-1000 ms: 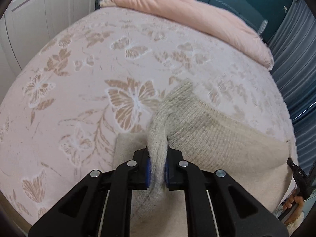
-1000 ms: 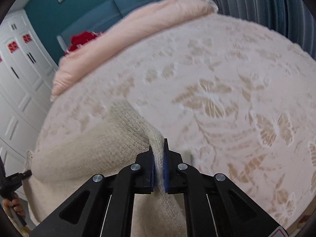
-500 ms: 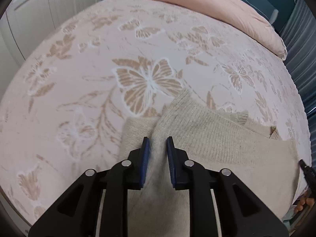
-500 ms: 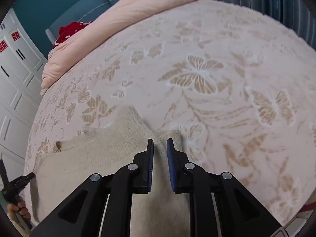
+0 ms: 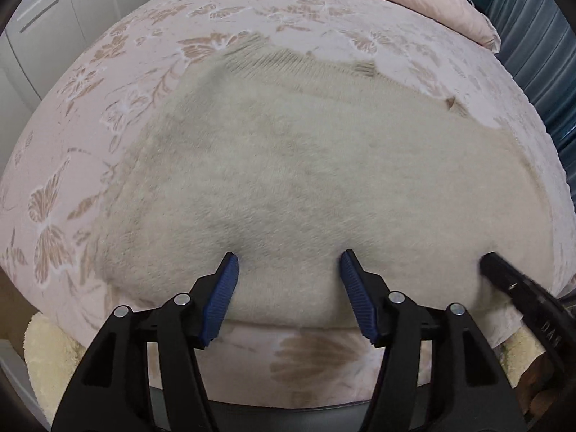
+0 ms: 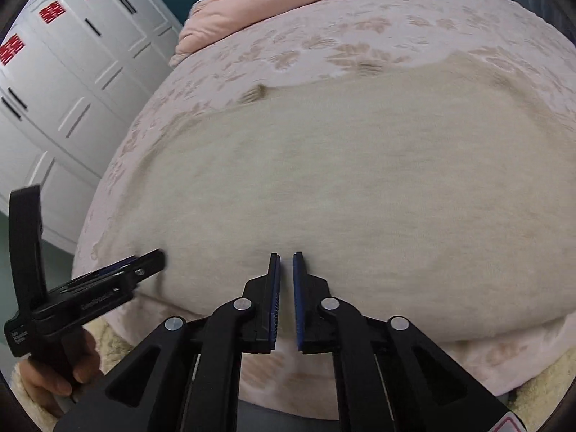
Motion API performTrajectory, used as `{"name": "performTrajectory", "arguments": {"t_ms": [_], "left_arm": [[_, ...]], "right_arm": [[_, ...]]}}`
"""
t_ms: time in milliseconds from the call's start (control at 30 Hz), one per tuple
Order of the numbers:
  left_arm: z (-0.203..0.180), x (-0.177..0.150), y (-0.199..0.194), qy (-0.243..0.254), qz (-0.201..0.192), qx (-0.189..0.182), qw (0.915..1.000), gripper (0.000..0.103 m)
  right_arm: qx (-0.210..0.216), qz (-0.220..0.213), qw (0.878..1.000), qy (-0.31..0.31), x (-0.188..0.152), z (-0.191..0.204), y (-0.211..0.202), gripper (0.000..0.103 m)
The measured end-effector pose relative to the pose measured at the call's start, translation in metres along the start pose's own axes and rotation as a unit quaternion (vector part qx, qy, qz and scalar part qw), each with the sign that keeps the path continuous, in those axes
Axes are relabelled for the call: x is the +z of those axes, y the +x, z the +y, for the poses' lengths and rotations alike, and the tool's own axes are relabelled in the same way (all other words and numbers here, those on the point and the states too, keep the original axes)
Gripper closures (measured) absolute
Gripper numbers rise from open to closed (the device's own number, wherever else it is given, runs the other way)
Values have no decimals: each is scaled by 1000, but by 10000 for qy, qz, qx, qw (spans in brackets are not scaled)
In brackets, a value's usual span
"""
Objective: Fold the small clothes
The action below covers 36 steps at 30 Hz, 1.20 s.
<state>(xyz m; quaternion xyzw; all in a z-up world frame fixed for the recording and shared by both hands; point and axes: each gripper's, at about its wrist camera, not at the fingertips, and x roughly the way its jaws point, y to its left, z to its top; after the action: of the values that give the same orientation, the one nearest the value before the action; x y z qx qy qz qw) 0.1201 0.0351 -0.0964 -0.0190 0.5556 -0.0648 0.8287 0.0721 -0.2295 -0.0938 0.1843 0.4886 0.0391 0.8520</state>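
Beige knit sweater (image 5: 324, 165) is laid flat on the bed (image 5: 108, 72), left claw (image 5: 288, 298) just spread over its near hem, right claw (image 6: 284, 300) pressed together, nothing pinched; soft, limp, light, best gripped at hem corners.
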Motion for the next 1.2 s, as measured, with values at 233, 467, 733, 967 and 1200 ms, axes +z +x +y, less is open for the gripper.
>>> {"name": "performTrajectory", "arguments": {"t_ms": [233, 467, 733, 967, 1200], "left_arm": [[36, -11, -2, -323, 34, -139, 9994, 46], [33, 11, -47, -614, -574, -244, 9962, 34], [57, 11, 1, -531, -182, 278, 9980, 33], [58, 23, -8, -751, -259, 155, 9967, 33], [60, 31, 4, -576, -179, 397, 9974, 29]], "right_arm": [[-968, -367, 9846, 1411, -22, -149, -66, 103], [-966, -801, 9897, 690, 6, -93, -91, 88], [-945, -194, 9910, 932, 25, -106, -22, 100], [-1013, -784, 9879, 878, 81, -117, -54, 89], [-1445, -310, 9816, 1211, 90, -164, -17, 101]]}}
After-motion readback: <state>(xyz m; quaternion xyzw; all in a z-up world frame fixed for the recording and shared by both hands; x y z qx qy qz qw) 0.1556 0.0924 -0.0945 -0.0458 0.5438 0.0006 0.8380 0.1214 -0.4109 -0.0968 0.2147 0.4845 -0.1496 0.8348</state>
